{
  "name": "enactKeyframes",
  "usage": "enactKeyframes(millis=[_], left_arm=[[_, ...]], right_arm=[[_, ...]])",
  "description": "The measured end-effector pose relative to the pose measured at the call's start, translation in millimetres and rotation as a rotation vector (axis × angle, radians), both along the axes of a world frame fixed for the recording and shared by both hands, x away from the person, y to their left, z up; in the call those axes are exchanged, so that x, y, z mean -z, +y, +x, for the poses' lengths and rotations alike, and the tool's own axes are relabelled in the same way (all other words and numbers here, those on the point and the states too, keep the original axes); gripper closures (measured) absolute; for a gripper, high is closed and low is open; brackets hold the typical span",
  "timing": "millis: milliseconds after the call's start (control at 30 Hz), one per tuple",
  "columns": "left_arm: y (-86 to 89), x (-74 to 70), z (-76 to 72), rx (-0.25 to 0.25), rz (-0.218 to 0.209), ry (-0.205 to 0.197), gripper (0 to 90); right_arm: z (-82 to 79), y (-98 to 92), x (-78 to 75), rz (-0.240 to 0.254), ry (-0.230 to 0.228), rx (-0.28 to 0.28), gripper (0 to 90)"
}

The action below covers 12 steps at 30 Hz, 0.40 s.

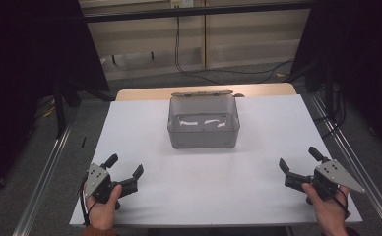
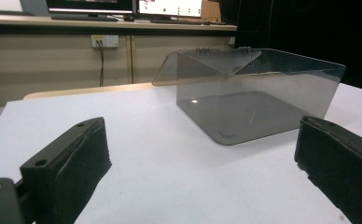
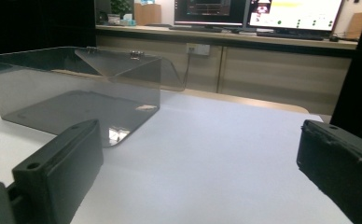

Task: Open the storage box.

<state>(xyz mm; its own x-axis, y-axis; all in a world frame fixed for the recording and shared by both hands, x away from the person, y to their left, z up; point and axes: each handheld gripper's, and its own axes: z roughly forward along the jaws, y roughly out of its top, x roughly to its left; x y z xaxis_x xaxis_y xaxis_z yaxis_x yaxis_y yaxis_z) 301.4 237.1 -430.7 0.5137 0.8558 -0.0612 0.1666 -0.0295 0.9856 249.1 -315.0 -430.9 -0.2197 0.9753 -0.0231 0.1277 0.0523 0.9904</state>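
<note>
Near the far middle of the desk [image 1: 144,147] stands a clear grey plastic box [image 1: 204,129], its hinged lid tipped back behind it and nothing visible inside. At the near left corner, the left hand-held gripper [image 1: 126,166] rests with its jaws spread wide, gripping nothing. At the near right corner, the right hand-held gripper [image 1: 299,160] likewise gapes wide, well apart from the box.

White table sheet [image 1: 258,162]; monitors [image 3: 258,13] on far desk.
</note>
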Motion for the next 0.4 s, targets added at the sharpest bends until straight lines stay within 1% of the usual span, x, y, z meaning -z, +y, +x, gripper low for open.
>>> enactKeyframes(millis=[33, 100, 133, 167, 200, 300, 400], left_arm=[[-0.5, 0.2, -0.4, 0.0, -0.007, 0.003, 3.0], [-1.3, 0.2, -1.0, -0.005, -0.013, 0.004, 3.0], [-1.6, -0.1, -1.2, -0.006, -0.015, 0.003, 3.0], [-2.1, 0.0, -1.2, -0.003, -0.025, 0.004, 3.0], [-2.3, 0.3, -1.0, -0.005, -0.023, 0.004, 3.0], [-3.3, 1.1, 0.0, -0.014, -0.022, -0.001, 2.9], [-3.3, 1.8, 1.4, -0.026, -0.032, 0.009, 2.7]], right_arm=[[-1.6, -0.4, 1.3, 0.007, 0.006, 0.008, 0.1], [-4.2, -2.0, 5.6, 0.013, 0.032, 0.016, 0.3], [-4.9, -3.0, 6.6, 0.026, 0.039, 0.017, 0.6], [-5.2, -4.1, 6.7, 0.037, 0.042, 0.022, 0.6], [-5.1, -4.6, 7.1, 0.038, 0.046, 0.033, 0.6], [-2.3, -2.5, 8.7, 0.035, 0.05, 0.018, 1.7], [-1.5, -1.6, 8.2, 0.042, 0.031, 0.008, 1.9]])
